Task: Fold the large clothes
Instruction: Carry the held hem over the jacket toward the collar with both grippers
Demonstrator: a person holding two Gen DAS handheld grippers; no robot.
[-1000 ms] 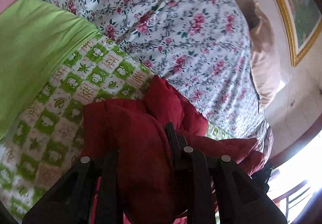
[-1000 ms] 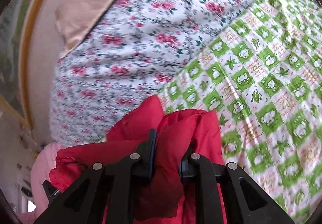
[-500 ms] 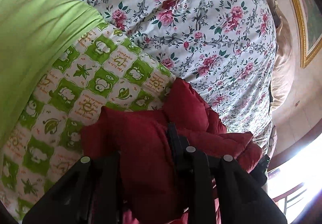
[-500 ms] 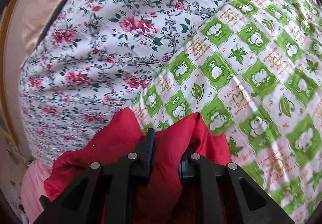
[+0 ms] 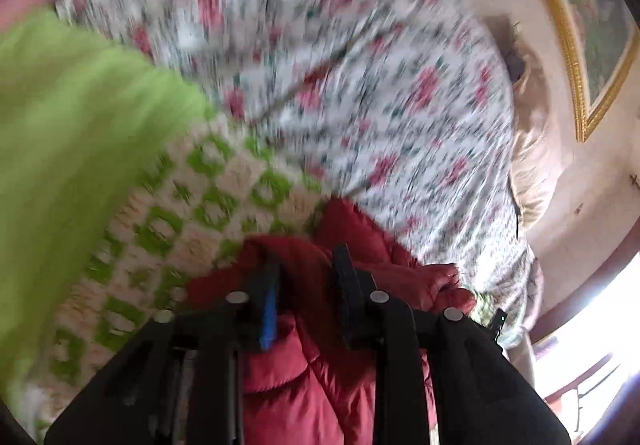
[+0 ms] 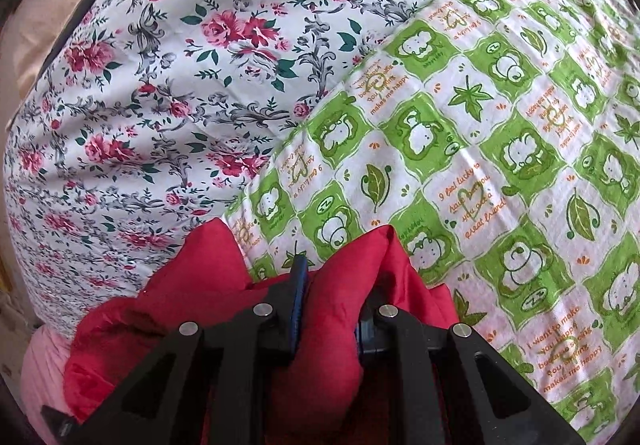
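A red padded jacket (image 5: 304, 345) lies bunched on the bed under both grippers. In the left wrist view, which is motion-blurred, my left gripper (image 5: 306, 269) has its fingers apart over the jacket, with red fabric showing between them. In the right wrist view my right gripper (image 6: 338, 277) is shut on a thick fold of the same red jacket (image 6: 332, 325), close above the green checked sheet (image 6: 500, 165).
A floral quilt (image 6: 180, 85) is piled behind the jacket. A plain green cloth (image 5: 60, 133) lies at the left. A beige pillow (image 5: 532, 173) and a gold-framed picture (image 5: 580, 45) are by the wall. A pink cloth (image 6: 44, 365) sits at lower left.
My left gripper's jaws have opened off the jacket fold and the view has pulled back, blurred. My right gripper has come lower toward the checked sheet, still gripping.
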